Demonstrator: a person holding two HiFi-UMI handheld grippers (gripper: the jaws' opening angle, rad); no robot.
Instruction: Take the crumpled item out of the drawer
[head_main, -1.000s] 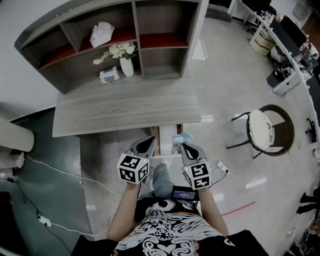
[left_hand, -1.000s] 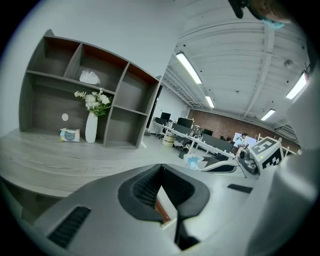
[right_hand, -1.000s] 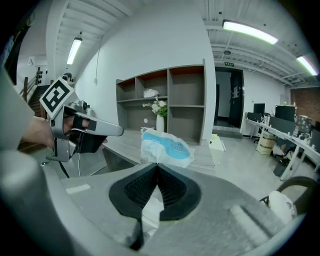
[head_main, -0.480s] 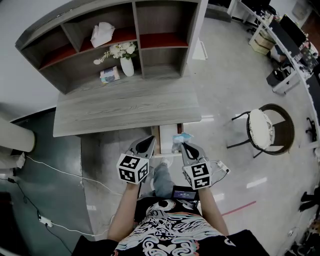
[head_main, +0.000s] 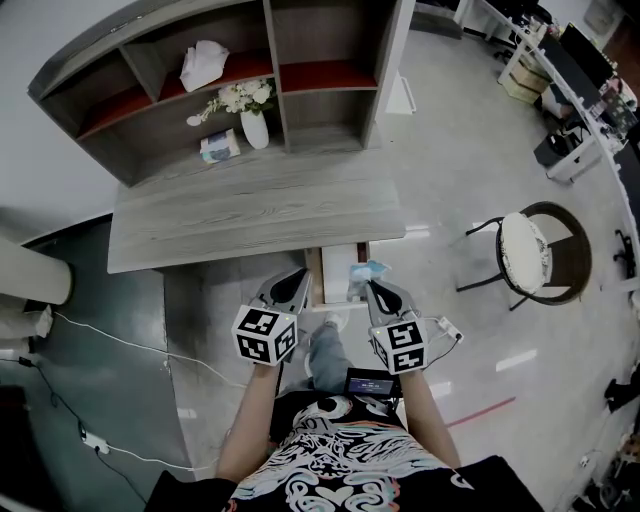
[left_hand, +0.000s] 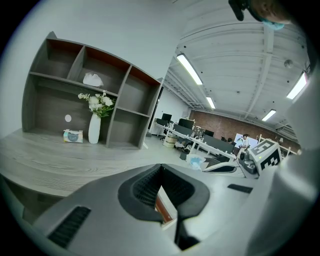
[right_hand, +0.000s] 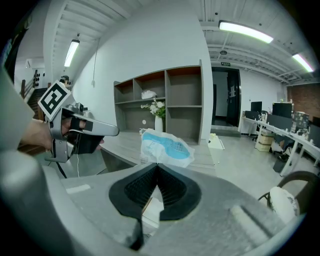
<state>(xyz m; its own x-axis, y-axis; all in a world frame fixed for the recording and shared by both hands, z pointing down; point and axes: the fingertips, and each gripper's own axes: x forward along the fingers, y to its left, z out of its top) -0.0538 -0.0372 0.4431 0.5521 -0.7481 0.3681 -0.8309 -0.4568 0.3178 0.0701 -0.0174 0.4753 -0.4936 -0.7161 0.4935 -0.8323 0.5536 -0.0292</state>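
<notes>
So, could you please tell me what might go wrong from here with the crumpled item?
1. The right gripper pinches the crumpled item only at its lower edge, so it could slip and drop into the drawer.
2. The shut, empty left gripper hangs close by the open drawer's rim and might knock it.

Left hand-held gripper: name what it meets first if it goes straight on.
Probably the front edge of the desk, left of the open drawer; its height against the desktop is unclear, so it might pass over.
</notes>
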